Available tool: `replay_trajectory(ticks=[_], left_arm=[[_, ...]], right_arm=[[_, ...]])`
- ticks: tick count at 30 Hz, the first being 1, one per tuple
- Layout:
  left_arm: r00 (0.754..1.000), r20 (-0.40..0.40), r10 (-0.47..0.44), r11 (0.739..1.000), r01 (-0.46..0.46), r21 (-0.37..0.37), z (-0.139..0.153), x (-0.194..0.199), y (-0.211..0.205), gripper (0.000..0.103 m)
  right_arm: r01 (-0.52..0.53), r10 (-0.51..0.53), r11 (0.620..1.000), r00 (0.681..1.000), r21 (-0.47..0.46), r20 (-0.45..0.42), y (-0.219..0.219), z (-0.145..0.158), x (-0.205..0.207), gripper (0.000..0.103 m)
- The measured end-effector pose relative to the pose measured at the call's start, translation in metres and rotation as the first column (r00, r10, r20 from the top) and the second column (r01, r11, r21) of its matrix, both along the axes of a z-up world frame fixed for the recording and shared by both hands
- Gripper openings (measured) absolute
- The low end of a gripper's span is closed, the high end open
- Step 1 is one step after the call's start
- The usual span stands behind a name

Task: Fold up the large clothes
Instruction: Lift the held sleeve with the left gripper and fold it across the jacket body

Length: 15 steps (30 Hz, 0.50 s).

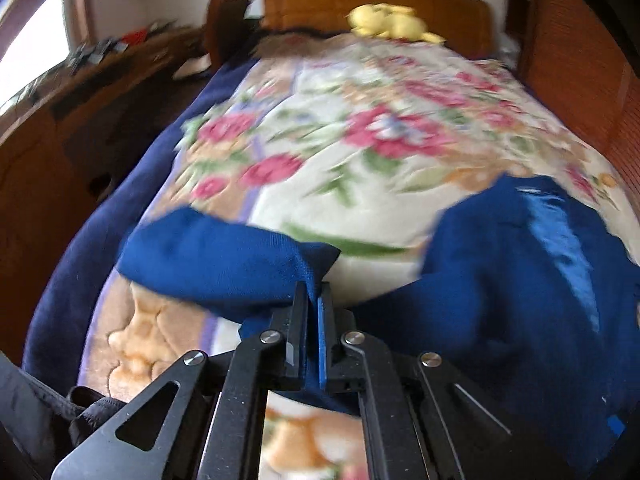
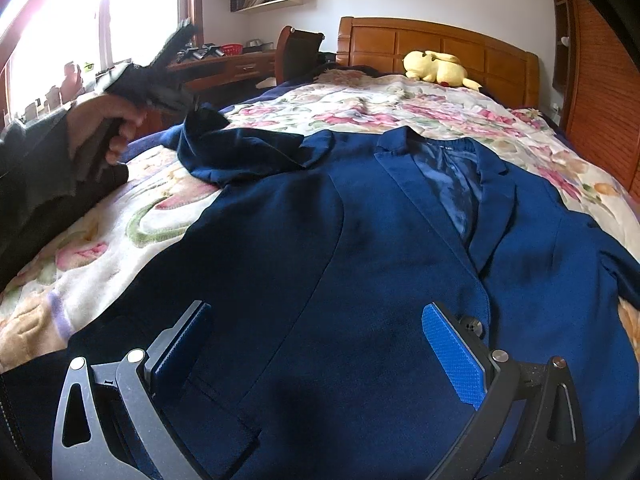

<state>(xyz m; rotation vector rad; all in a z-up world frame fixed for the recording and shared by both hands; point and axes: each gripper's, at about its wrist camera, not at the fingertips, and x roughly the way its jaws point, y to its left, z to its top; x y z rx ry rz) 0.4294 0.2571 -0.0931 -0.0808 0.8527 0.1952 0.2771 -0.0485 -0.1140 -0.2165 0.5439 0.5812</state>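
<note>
A dark blue suit jacket [image 2: 360, 240] lies face up on the floral bed cover [image 2: 420, 108], collar toward the headboard, shiny lining showing. My right gripper [image 2: 316, 344] is open and empty, low over the jacket's lower front. My left gripper [image 1: 313, 300] is shut on the end of the jacket's left sleeve [image 1: 224, 260] and holds it lifted above the bed. In the right wrist view the left gripper [image 2: 196, 110] is at the far left, with the sleeve [image 2: 240, 148] hanging from it. The left wrist view is blurred, and the jacket body [image 1: 520, 272] shows at its right.
A yellow plush toy [image 2: 436, 66] lies by the wooden headboard [image 2: 432, 40]. A wooden desk [image 2: 228, 68] with clutter and a chair [image 2: 298, 52] stand left of the bed under a bright window. A wooden panel wall [image 2: 600, 80] runs along the right side.
</note>
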Motion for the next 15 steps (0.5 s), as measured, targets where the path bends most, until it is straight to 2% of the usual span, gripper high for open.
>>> replay_trajectory(ticks=[5,9,12,14,15], left_arm=[[0.986,0.042,-0.164,0.985,0.162,0.051,0.043,-0.029,-0.077,0.004],[0.971,0.026,-0.237,0.968,0.234,0.088,0.059,-0.047,-0.116,0.004],[0.962,0.025,-0.27,0.96,0.268,0.076,0.062,-0.057,-0.124,0.017],[0.959,0.042,-0.281,0.958,0.277,0.079,0.065,-0.064,-0.127,0.03],[0.956,0.052,-0.288,0.956,0.284,0.075,0.066,-0.069,-0.125,0.032]], right_arm=[[0.0,0.0,1.0,1.0,0.003,0.0,-0.001,-0.001,0.0,0.103],[-0.002,0.002,1.0,1.0,0.0,0.003,-0.001,-0.001,0.001,0.103],[-0.003,0.003,1.0,1.0,-0.002,0.005,-0.001,-0.002,0.002,0.103],[-0.003,0.003,1.0,1.0,-0.002,0.005,-0.001,-0.002,0.002,0.103],[-0.003,0.003,1.0,1.0,-0.002,0.005,-0.001,-0.002,0.002,0.103]])
